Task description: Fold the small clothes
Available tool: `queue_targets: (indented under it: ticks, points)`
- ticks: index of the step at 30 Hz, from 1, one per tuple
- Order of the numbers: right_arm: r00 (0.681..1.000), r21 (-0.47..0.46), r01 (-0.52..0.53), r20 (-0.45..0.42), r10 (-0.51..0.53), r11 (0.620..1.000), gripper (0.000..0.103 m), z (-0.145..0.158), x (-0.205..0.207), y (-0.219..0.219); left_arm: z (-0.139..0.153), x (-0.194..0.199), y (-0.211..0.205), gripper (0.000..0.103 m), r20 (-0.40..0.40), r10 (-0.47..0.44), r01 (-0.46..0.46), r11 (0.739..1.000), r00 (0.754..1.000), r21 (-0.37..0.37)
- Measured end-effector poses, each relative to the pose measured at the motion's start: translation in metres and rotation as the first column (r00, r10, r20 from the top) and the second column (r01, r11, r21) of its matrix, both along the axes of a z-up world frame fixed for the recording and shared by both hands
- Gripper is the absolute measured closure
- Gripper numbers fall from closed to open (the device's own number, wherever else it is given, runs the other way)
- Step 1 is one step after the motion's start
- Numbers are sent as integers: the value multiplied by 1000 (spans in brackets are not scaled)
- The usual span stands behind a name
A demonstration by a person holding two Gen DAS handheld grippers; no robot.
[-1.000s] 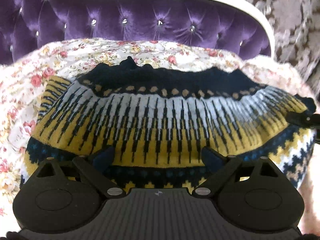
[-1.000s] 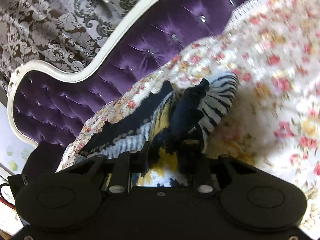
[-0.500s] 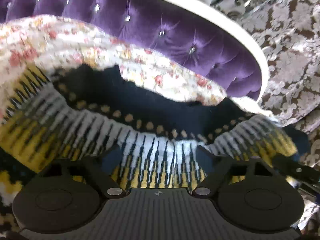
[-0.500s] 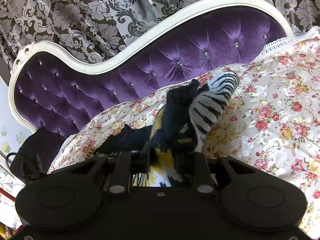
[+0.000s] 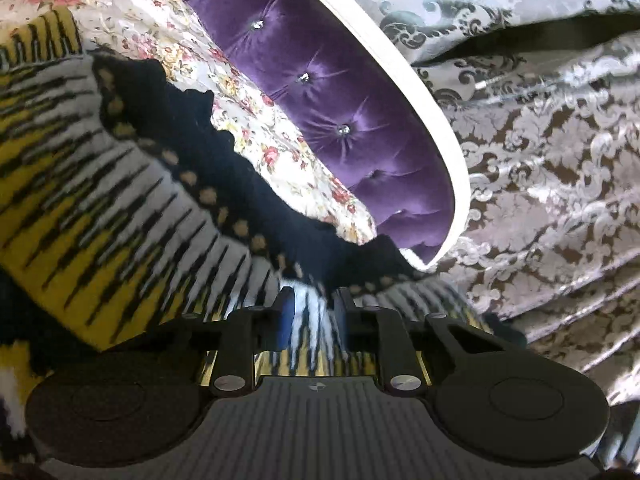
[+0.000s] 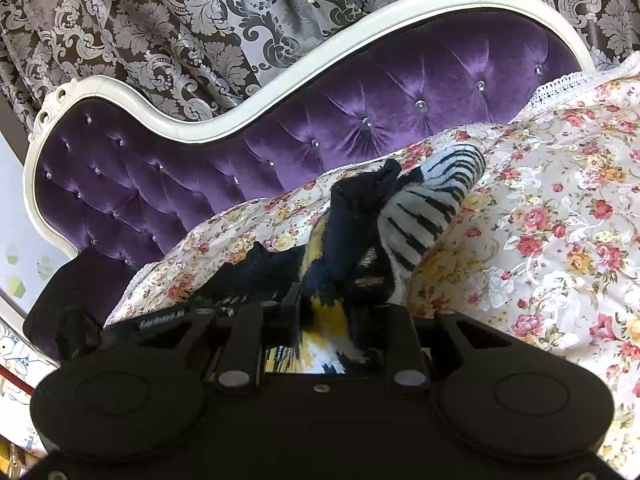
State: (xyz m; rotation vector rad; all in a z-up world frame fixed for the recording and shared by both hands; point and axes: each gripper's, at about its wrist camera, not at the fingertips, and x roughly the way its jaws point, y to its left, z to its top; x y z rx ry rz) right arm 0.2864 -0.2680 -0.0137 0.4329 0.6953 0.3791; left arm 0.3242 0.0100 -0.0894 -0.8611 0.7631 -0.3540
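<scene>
A small knit sweater (image 5: 120,208), yellow, white and navy with a dark scalloped edge, lies on the floral-covered sofa seat. My left gripper (image 5: 311,312) is shut on a fold of its white-and-black striped part near the dark edge. My right gripper (image 6: 326,312) is shut on another bunched part of the sweater (image 6: 400,216), which stands up in front of its fingers. The cloth hides the fingertips of both.
A floral sheet (image 6: 540,240) covers the seat. The purple tufted sofa back (image 6: 360,92) with a white frame (image 5: 400,52) runs behind it. Patterned grey and brown curtains (image 5: 540,140) hang beyond. The sofa's end drops off at the left in the right wrist view.
My left gripper was open over the sweater, swung right along its edge and has closed on the striped fold. My right gripper has kept its grip and tilted more level.
</scene>
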Motion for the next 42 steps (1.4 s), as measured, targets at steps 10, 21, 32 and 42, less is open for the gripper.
queue_targets:
  ticks: [10,21,32,42]
  points:
    - [1000,-14,-3,9,3,1000,71,12,-2,18,-5,0,12,100,-63,-26,32,994,998,105]
    - [987,7,-149,68,149,989,72,39,0,109,59,-23,107,65,43,0,-14,948,999,317]
    - [952,-120,-306,-10,307,944,65,-23,-2,221,53,-52,176,61,18,111,-111,937,994,331]
    - [942,-22,-304,143,304,952,41,9,-24,163,87,-63,184,56,113,133,-167,908,985,384]
